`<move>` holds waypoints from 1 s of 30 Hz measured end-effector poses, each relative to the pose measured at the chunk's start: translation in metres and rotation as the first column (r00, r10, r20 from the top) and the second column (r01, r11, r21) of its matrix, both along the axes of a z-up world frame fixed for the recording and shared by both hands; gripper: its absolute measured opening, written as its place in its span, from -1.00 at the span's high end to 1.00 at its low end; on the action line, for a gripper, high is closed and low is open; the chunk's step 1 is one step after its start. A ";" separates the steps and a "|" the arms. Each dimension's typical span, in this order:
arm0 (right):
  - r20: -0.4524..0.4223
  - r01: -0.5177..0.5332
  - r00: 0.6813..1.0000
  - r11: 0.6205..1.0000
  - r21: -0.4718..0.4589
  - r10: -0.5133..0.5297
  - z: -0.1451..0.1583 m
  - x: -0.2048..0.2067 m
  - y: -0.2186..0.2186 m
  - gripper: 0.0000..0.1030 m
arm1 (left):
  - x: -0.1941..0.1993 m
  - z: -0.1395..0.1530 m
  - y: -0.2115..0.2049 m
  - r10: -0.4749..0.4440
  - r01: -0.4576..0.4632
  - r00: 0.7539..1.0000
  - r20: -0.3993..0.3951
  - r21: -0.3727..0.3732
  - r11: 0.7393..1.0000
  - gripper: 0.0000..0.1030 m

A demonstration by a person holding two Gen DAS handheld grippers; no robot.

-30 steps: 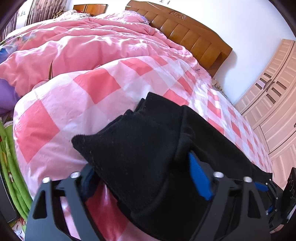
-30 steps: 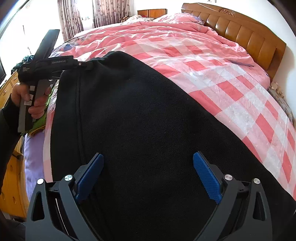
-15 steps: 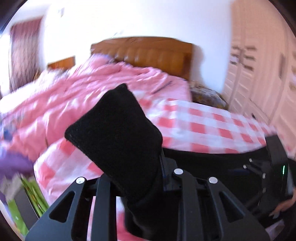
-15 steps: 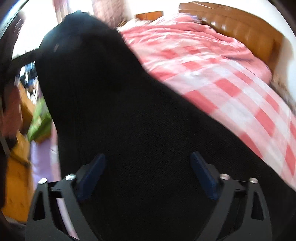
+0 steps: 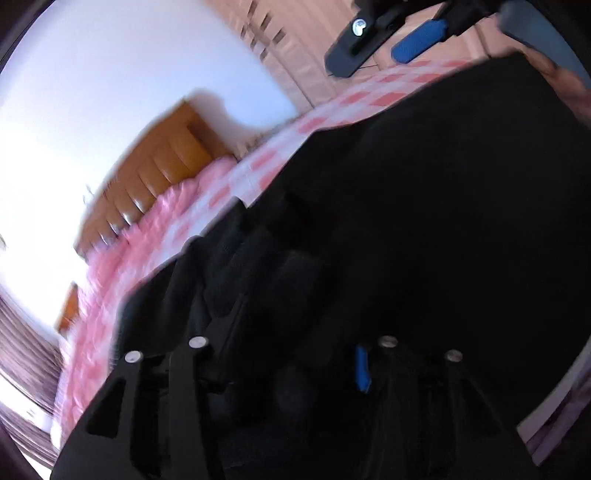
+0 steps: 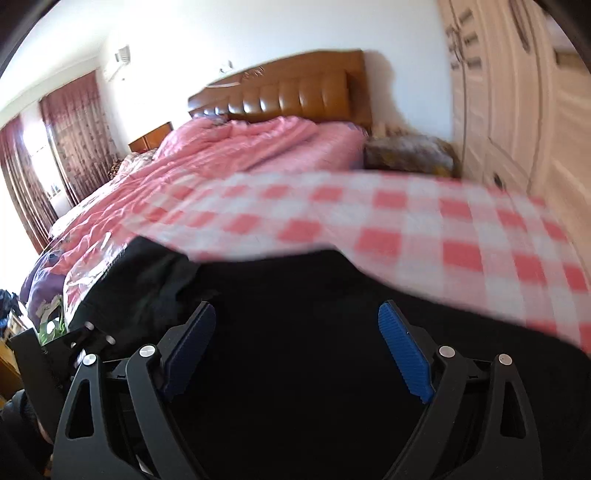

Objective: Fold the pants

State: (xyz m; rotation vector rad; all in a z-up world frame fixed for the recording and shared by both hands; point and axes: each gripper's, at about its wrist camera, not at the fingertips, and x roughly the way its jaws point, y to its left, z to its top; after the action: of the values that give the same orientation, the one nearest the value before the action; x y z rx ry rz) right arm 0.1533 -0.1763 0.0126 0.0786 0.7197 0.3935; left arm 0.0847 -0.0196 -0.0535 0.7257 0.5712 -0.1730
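Observation:
The black pants (image 5: 424, 206) lie on the pink-and-white checked bedsheet (image 5: 258, 166) and fill most of both views. My left gripper (image 5: 288, 354) is shut on a bunched fold of the pants, with cloth covering its jaws. In the right wrist view the pants (image 6: 303, 332) spread below my right gripper (image 6: 299, 347), which is open with its blue pads apart just above the cloth. My right gripper also shows at the top of the left wrist view (image 5: 402, 33). The left gripper's body shows at the lower left of the right wrist view (image 6: 55, 350).
A pink quilt (image 6: 229, 147) is heaped toward the brown wooden headboard (image 6: 288, 96). White wardrobe doors (image 6: 517, 92) stand on the right, curtains (image 6: 74, 122) on the left. A bundle (image 6: 406, 151) lies beside the bed by the wardrobe.
My left gripper has swung over with the pants fold and rolled, tilting its view. My right gripper has turned toward the headboard and stays open over the cloth.

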 end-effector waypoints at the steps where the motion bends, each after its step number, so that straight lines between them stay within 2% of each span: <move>1: -0.011 0.000 1.000 1.000 0.009 0.000 -0.005 -0.002 -0.006 -0.71 | -0.008 0.003 -0.001 -0.024 0.023 0.999 0.023 0.007 1.000 -0.43; 3: -0.032 0.004 0.999 0.999 0.039 -0.002 -0.012 -0.007 -0.012 -0.71 | -0.022 0.017 0.009 -0.069 0.070 0.997 0.033 -0.029 0.997 -0.85; 5: -0.040 -0.021 0.999 0.994 0.110 0.026 -0.014 -0.009 -0.011 -0.70 | -0.034 0.031 0.025 -0.093 0.094 0.996 0.020 -0.073 0.993 -0.85; 6: -0.039 -0.041 0.998 0.989 0.141 0.047 -0.013 -0.010 -0.009 -0.67 | -0.037 0.038 0.037 -0.072 0.074 0.997 0.020 -0.092 0.993 -0.85; 9: -0.017 -0.167 0.984 0.954 0.249 0.177 -0.007 -0.012 0.019 -0.45 | -0.029 0.048 0.086 0.058 -0.058 0.998 0.002 -0.124 0.991 -0.85; 11: -0.025 -0.256 0.961 0.919 0.300 0.276 -0.007 -0.012 0.046 -0.27 | -0.019 0.049 0.118 0.173 -0.171 0.985 0.002 -0.122 0.978 -0.84; 12: -0.049 -0.289 0.947 0.909 0.300 0.317 -0.012 -0.010 0.064 -0.23 | -0.017 0.049 0.127 0.194 -0.193 0.981 -0.006 -0.127 0.973 -0.84; 15: -0.130 -0.329 0.921 0.912 0.245 0.368 -0.028 -0.010 0.101 0.02 | -0.011 0.041 0.152 0.237 -0.240 0.971 -0.036 -0.120 0.963 -0.84; 17: -0.170 -0.342 0.909 0.914 0.220 0.381 -0.038 -0.012 0.115 0.05 | -0.011 0.035 0.165 0.243 -0.248 0.968 -0.053 -0.139 0.959 -0.84; 20: -0.208 -0.317 0.911 0.927 0.199 0.356 -0.045 -0.013 0.119 0.09 | -0.009 0.034 0.163 0.242 -0.249 0.968 -0.062 -0.182 0.951 -0.84; 23: -0.207 -0.273 0.931 0.949 0.155 0.302 -0.037 -0.021 0.112 0.09 | -0.018 0.036 0.165 0.249 -0.258 0.966 -0.069 -0.244 0.935 -0.84; 26: -0.242 -0.268 0.922 0.949 0.164 0.302 -0.046 -0.017 0.109 0.08 | -0.014 0.033 0.172 0.250 -0.265 0.964 -0.087 -0.312 0.912 -0.84; 30: -0.218 -0.305 0.919 0.943 0.132 0.327 -0.045 -0.011 0.124 0.10 | -0.009 0.031 0.174 0.258 -0.282 0.959 -0.114 -0.369 0.886 -0.84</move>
State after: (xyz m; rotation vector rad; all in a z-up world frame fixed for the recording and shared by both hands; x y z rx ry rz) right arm 0.1427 -0.0520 -0.0321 0.1007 0.9546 0.7388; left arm 0.0753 0.1547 -0.0226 0.2554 0.6686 -0.0431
